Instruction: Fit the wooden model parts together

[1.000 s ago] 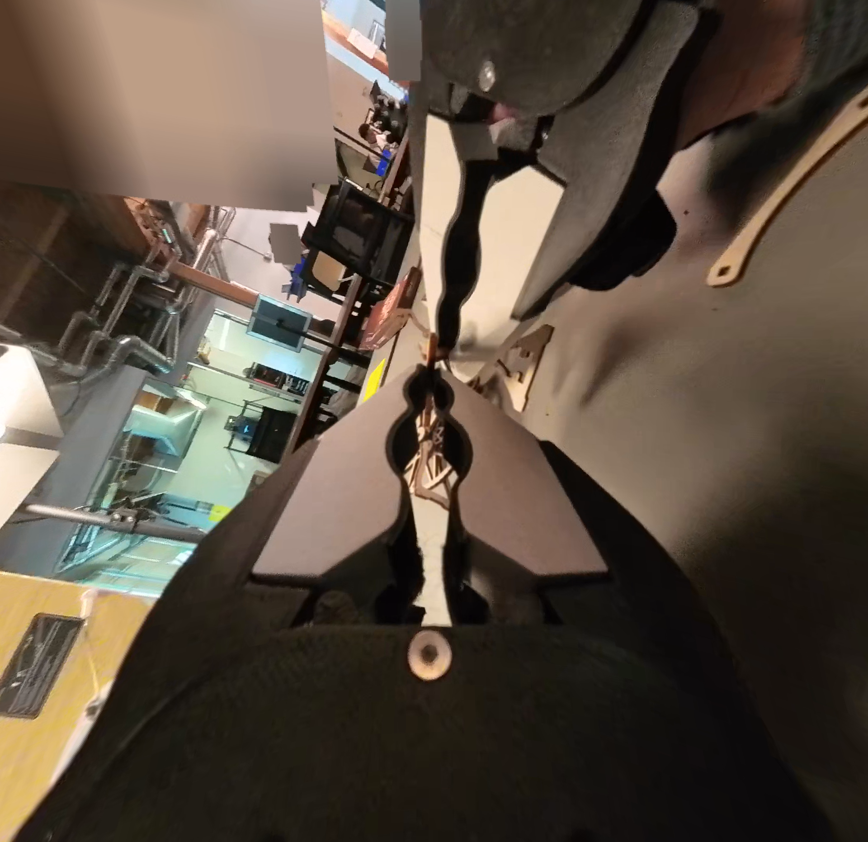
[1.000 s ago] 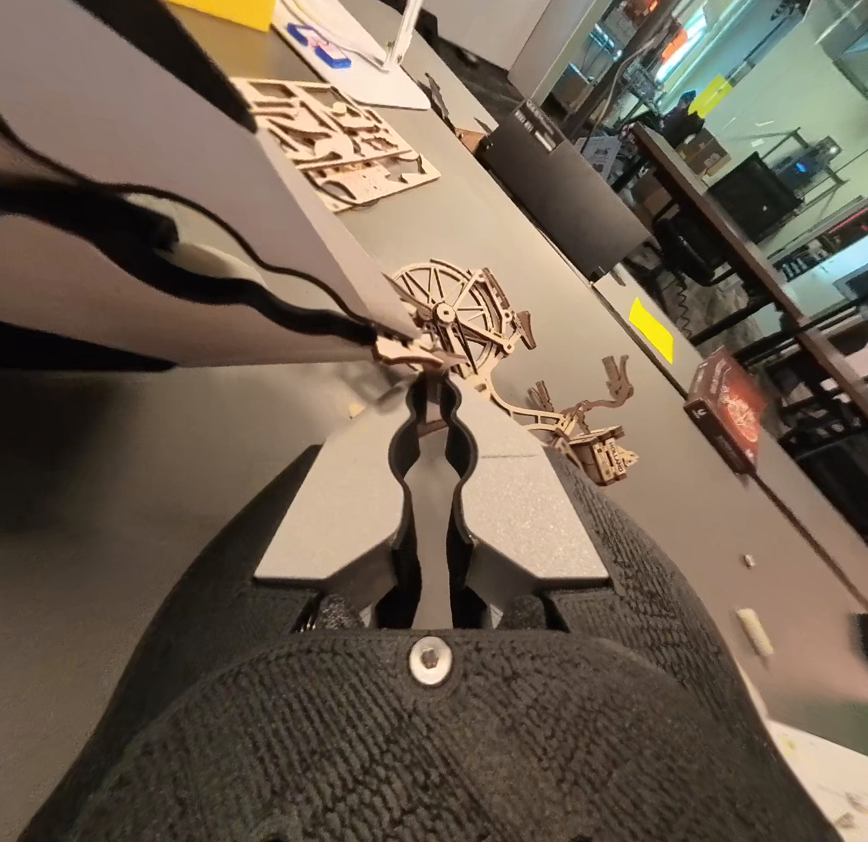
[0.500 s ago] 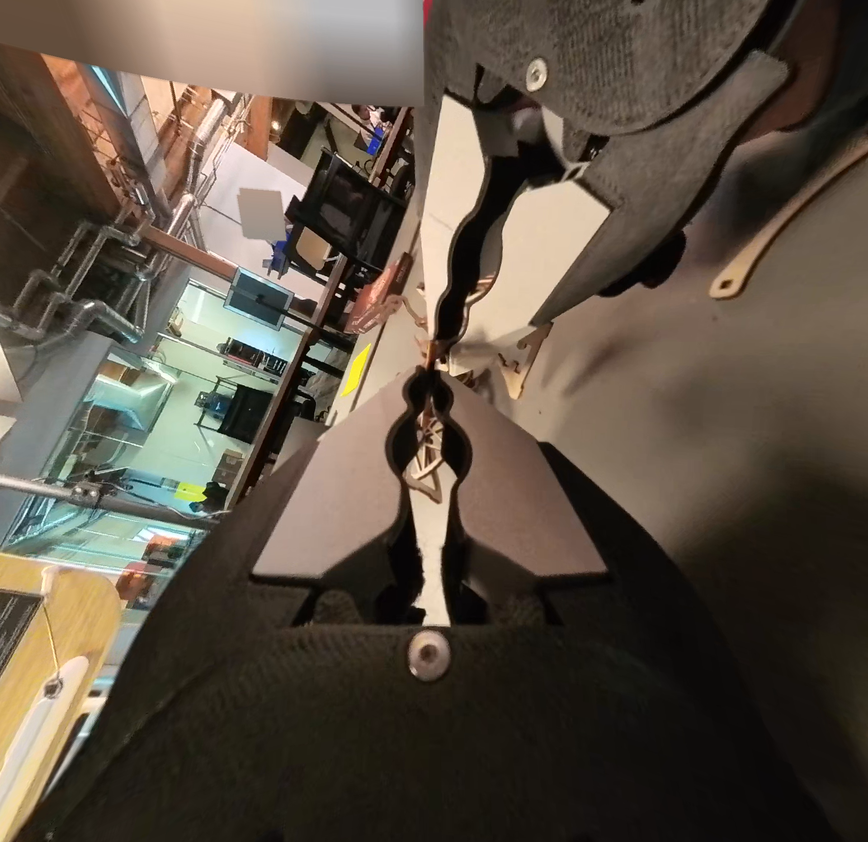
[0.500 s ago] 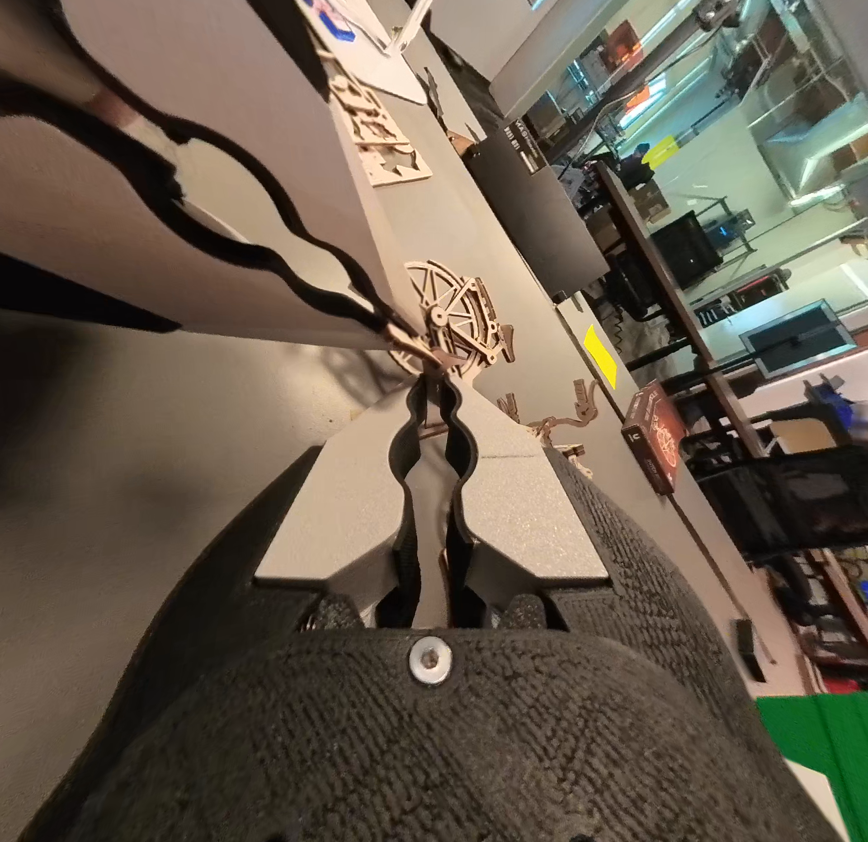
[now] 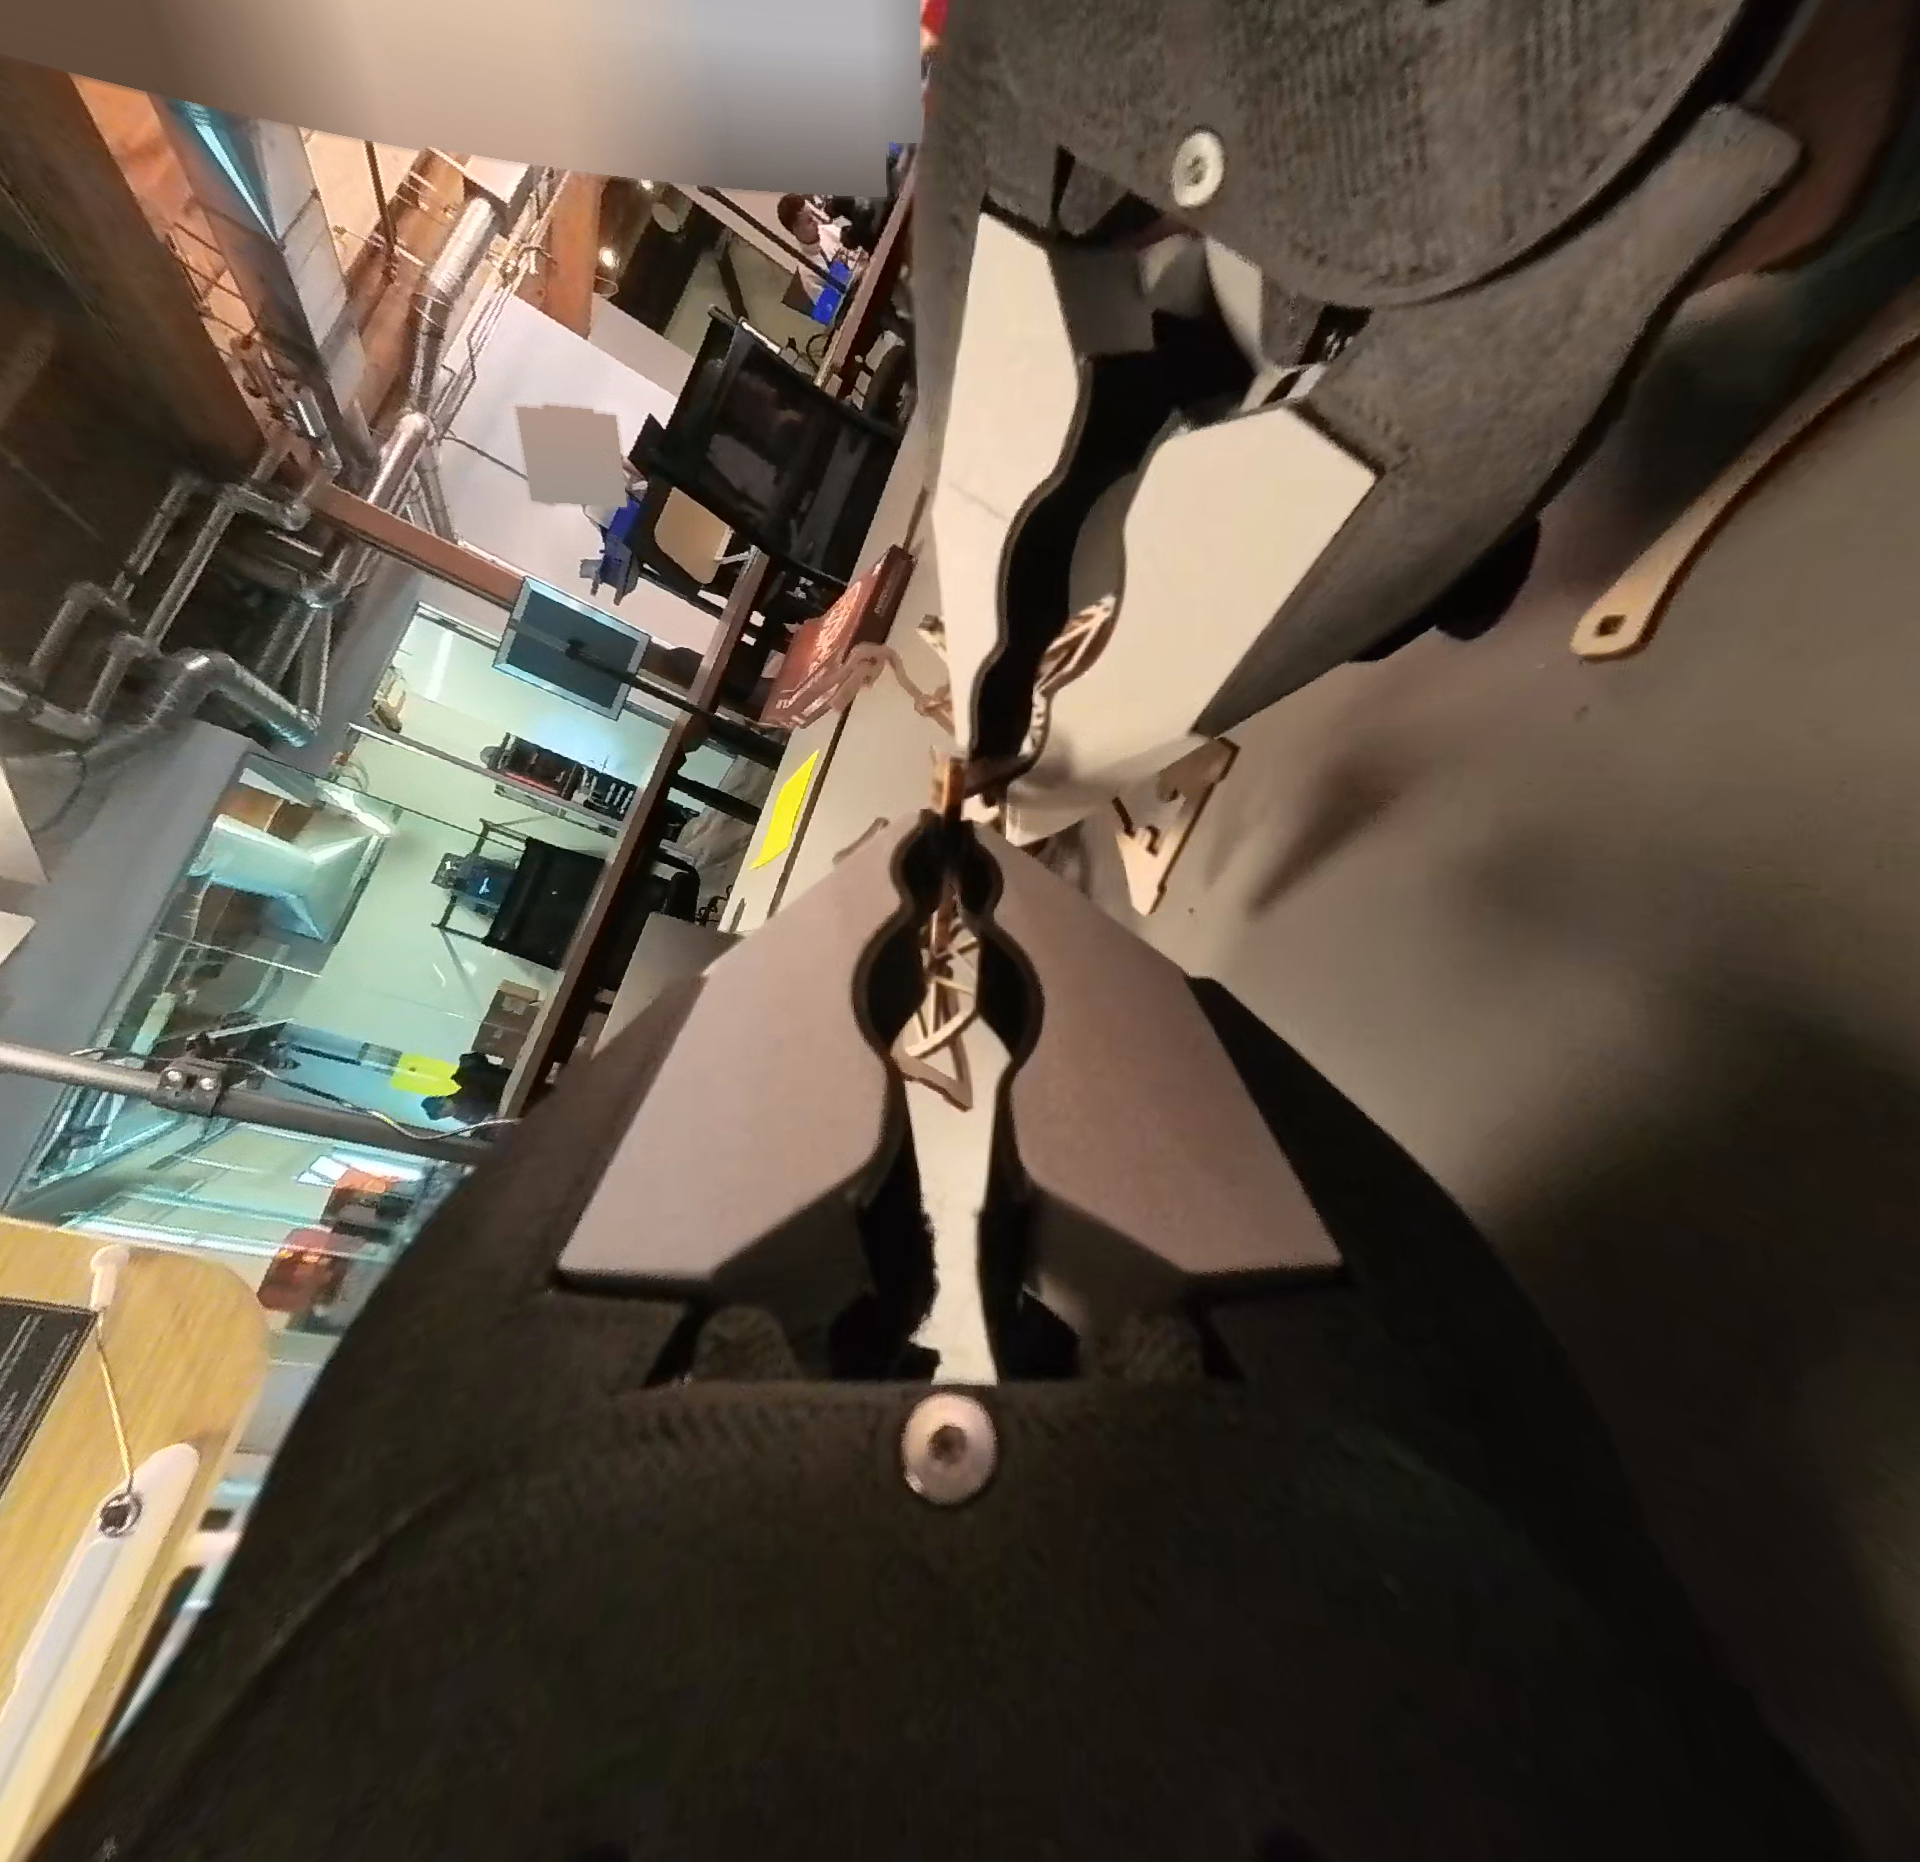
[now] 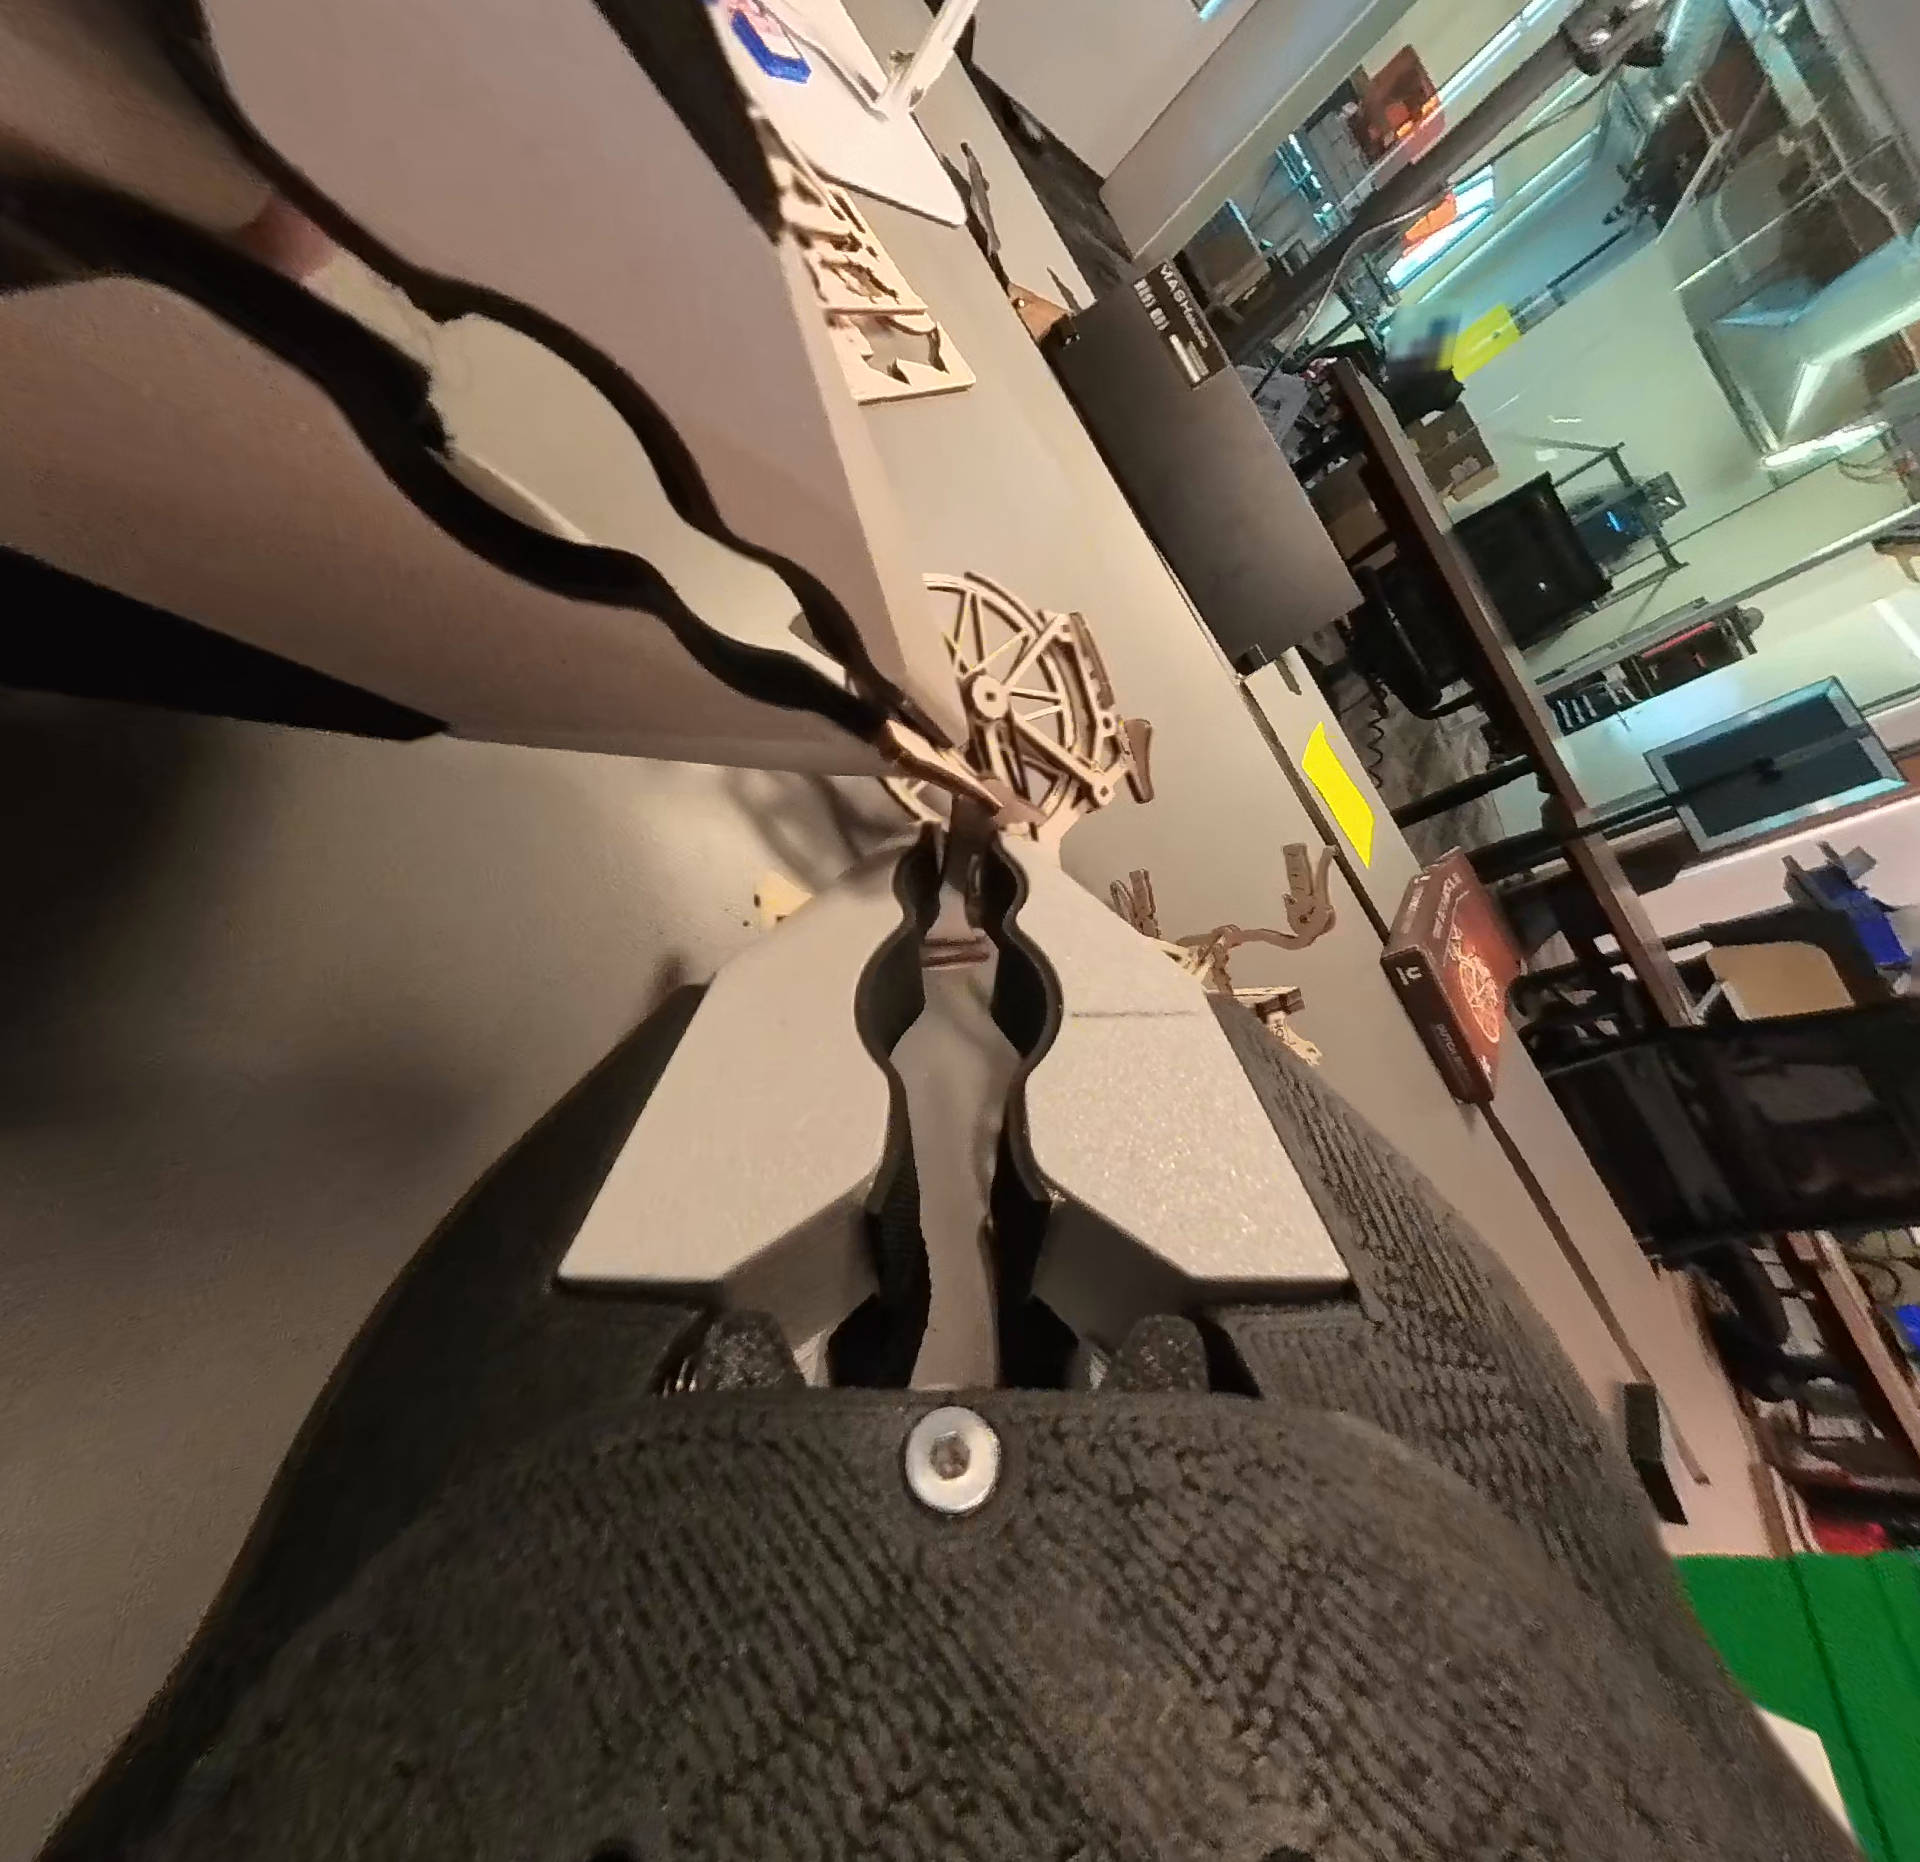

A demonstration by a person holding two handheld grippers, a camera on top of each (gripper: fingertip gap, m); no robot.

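My left gripper (image 5: 948, 838) is shut on a small light wooden part (image 5: 948, 782) that sticks out past its tips. My right gripper (image 6: 961, 844) is shut on a small dark wooden part (image 6: 958, 882). The two grippers meet tip to tip above the grey table (image 6: 260, 981), and the two parts touch. The left gripper (image 6: 896, 734) enters the right wrist view from the upper left with its part (image 6: 928, 763). The right gripper (image 5: 979, 758) enters the left wrist view from the upper right. A built wooden wheel assembly (image 6: 1039, 700) lies on the table just behind the tips.
A wooden handlebar assembly (image 6: 1257, 934), a cut-out part sheet (image 6: 883, 306), a black box (image 6: 1195, 482) and a red box (image 6: 1455, 981) lie farther along the table. A triangular wooden frame (image 5: 1174, 825) and a long curved strip (image 5: 1766, 482) lie near the grippers. The grippers are tip to tip, or close to it.
Both grippers stayed shut and tip to tip, and have rolled together, so the table and room look more tilted in both views. The left gripper looms larger in the right wrist view.
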